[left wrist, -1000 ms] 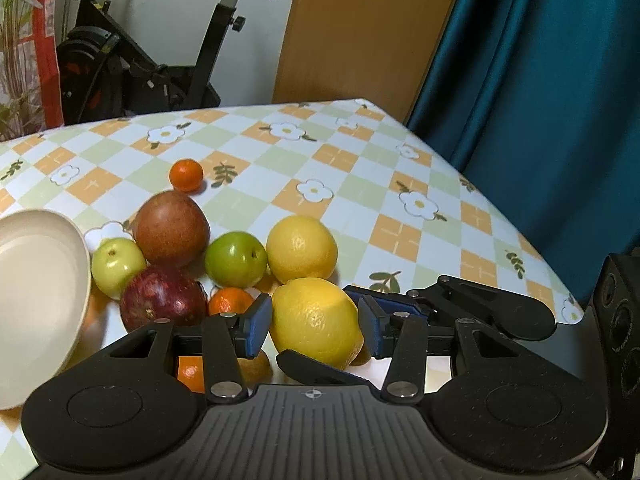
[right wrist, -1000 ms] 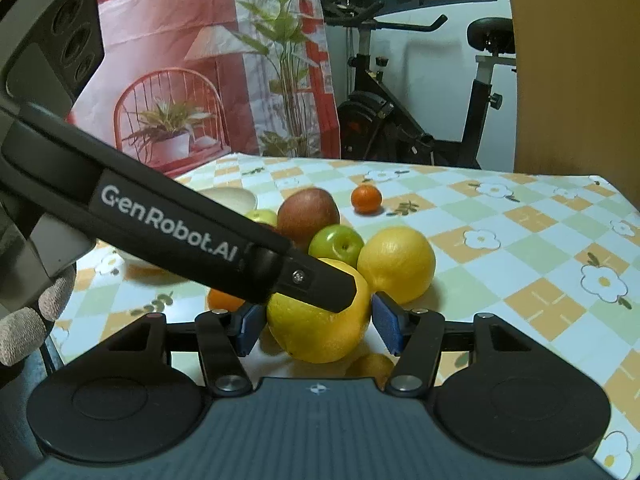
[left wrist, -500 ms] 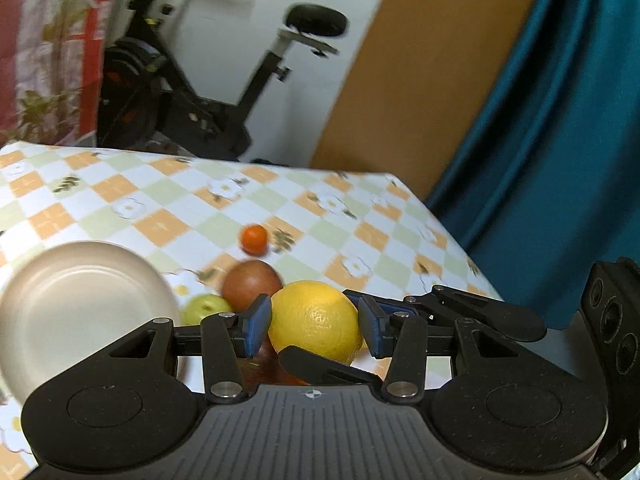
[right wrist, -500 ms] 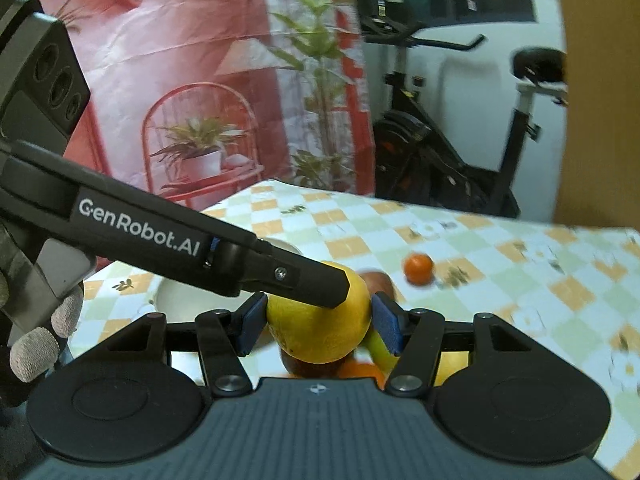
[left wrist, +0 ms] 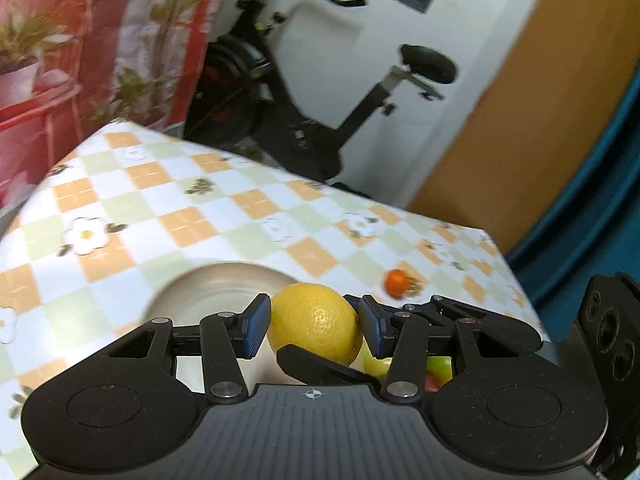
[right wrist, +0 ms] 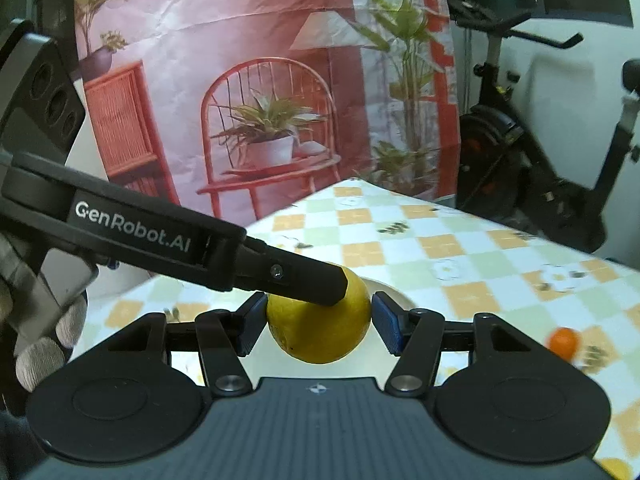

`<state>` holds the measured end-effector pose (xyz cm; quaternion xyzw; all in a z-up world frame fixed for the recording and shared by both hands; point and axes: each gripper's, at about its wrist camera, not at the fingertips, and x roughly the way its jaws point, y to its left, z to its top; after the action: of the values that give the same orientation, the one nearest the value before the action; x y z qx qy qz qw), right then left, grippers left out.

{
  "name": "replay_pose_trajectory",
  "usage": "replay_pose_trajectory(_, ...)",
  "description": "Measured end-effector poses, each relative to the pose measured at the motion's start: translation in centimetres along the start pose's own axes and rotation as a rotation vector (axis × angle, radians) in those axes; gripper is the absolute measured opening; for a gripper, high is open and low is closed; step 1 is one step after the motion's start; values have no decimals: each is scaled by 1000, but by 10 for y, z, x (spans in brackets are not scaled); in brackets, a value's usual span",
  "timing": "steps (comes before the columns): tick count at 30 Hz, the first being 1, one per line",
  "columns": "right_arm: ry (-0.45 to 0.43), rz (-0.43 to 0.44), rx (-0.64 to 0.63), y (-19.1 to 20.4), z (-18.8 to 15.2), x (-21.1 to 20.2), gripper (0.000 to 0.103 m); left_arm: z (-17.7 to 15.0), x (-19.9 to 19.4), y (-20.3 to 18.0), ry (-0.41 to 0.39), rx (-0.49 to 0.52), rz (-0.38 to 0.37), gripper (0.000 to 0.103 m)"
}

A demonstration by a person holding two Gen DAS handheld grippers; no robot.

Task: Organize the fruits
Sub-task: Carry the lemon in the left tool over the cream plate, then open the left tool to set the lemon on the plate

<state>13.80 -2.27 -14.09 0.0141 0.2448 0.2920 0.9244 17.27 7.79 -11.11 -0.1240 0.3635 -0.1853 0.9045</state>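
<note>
Left wrist view: lemon (left wrist: 314, 322) above cream bowl (left wrist: 208, 292), bowl contents hidden.

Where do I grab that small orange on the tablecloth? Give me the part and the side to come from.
Grip the small orange across its widest middle, coming down from above. It is round and sits alone on the tablecloth, with bare cloth showing around it, so fingers should probably fit on either side.
</note>
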Motion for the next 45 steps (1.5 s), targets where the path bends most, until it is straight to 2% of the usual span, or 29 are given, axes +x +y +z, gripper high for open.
replay_pose_trajectory(9, 74, 14, 33, 24, 4, 72, 60, 5, 14, 51, 55, -15, 92, 55)
replay_pose_trajectory(18, 145, 0, 52, 27, -3, 107, 58, -2, 29, 63, 91, -1, 122, 58)
replay_pose_trajectory(21, 139, 4, 78, 25, -1, 109, 56, -3, 31, 65, 92, -1, 142, 58)
replay_pose_trajectory(31, 154, -10, 8, 33, 3, 111, 56, -3, 35, 63, 91, 0, 178, 58)
replay_pose_trajectory(36, 148, -21, -33, 35, 3, 101, 62, 0, 20, 48, 27, 28, 193, 60)
replay_pose_trajectory(45, 102, -35, -93, 26, -2, 57, 62, 4, 0, 4, -80, 85, 229, 60)
